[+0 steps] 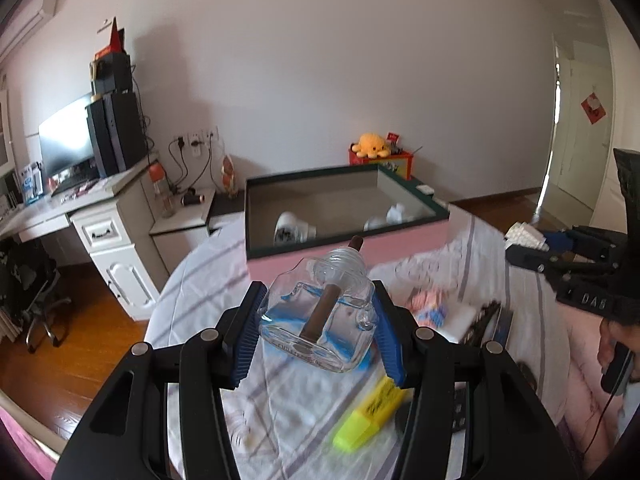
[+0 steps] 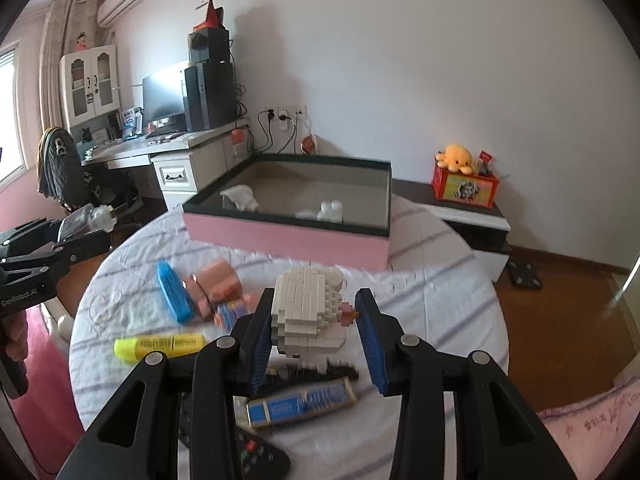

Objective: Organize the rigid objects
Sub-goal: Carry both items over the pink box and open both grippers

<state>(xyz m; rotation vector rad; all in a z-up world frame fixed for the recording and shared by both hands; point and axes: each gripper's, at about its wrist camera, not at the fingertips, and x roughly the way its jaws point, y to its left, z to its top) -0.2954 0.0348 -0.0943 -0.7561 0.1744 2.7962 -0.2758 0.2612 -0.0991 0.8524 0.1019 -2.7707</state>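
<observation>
Glass bottle (image 1: 320, 312): clear, brown wick, clamped between the left gripper (image 1: 318, 332) pads, above the table.
Block figure (image 2: 310, 314): white bricks, grasped by the right gripper (image 2: 316, 336), above the table.
Pink box (image 2: 288, 236): open, beyond both, holding white items.
Tablecloth (image 2: 420, 320): yellow highlighter (image 2: 160, 346), blue case (image 2: 173, 298), remote (image 2: 256, 456).

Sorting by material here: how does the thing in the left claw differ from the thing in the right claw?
The bottle is clear glass with a brown wick; the block figure is opaque white bricks. The bottle's sides are smooth, the block figure's stepped. Both sit between blue pads, above the table.
</observation>
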